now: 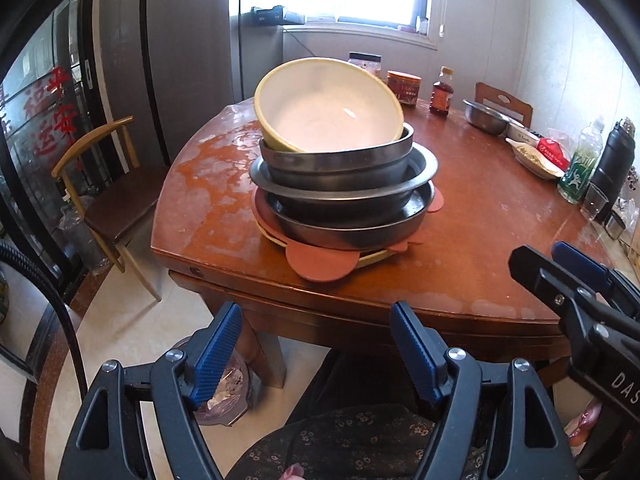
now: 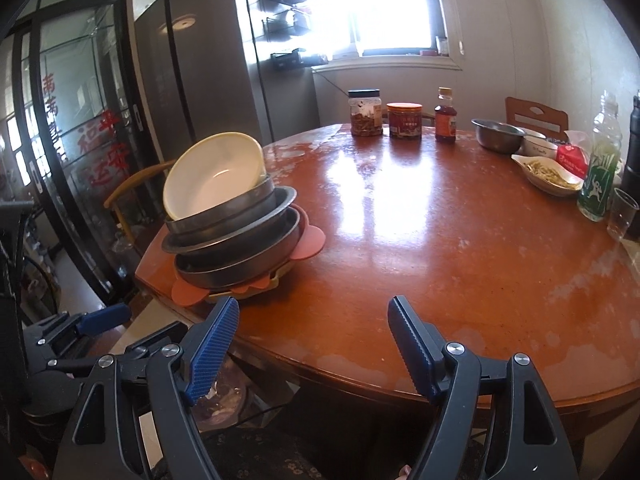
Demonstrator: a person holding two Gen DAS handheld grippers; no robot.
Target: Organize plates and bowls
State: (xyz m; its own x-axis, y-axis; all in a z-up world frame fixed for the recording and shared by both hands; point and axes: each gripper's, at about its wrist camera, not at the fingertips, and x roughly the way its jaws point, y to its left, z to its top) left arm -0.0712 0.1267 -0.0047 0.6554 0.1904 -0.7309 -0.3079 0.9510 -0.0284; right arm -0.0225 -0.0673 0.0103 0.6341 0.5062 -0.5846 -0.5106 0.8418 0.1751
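Table (image 2: pixel 420 232), round and reddish-brown with a worn, glossy top, fills most of both views. Fridge (image 2: pixel 208 64) stands behind its far left side, and a chair (image 1: pixel 108 196) sits by the left edge.

Stack (image 1: pixel 340 176) of dishes stands near the table's left edge. At the bottom lies a pink mat (image 1: pixel 320 262) with rounded lobes, over a pale yellow plate (image 1: pixel 376 255) of which only an edge shows. On these rest three metal pans: the bottom pan (image 1: pixel 352 224), the middle pan (image 1: pixel 344 184) with a wide rim, and the top pan (image 1: pixel 336 158). A cream bowl (image 1: pixel 328 108) sits tilted in the top pan, its mouth turned toward the cameras.

Far across the table, well apart from the stack, are a steel bowl (image 2: pixel 498 134), a white dish (image 2: pixel 548 174) of food, a green bottle (image 2: pixel 600 168), a black flask (image 1: pixel 612 164), a clear cup (image 2: pixel 622 214), a nut jar (image 2: pixel 365 114), a red jar (image 2: pixel 405 120) and a sauce bottle (image 2: pixel 445 118).

Left gripper (image 1: pixel 316 312) hangs below the table edge in front of the stack, its blue-padded jaws spread wide with nothing between them. Right gripper (image 2: pixel 314 306) hovers at the near edge, just right of the stack, jaws likewise spread and holding nothing.
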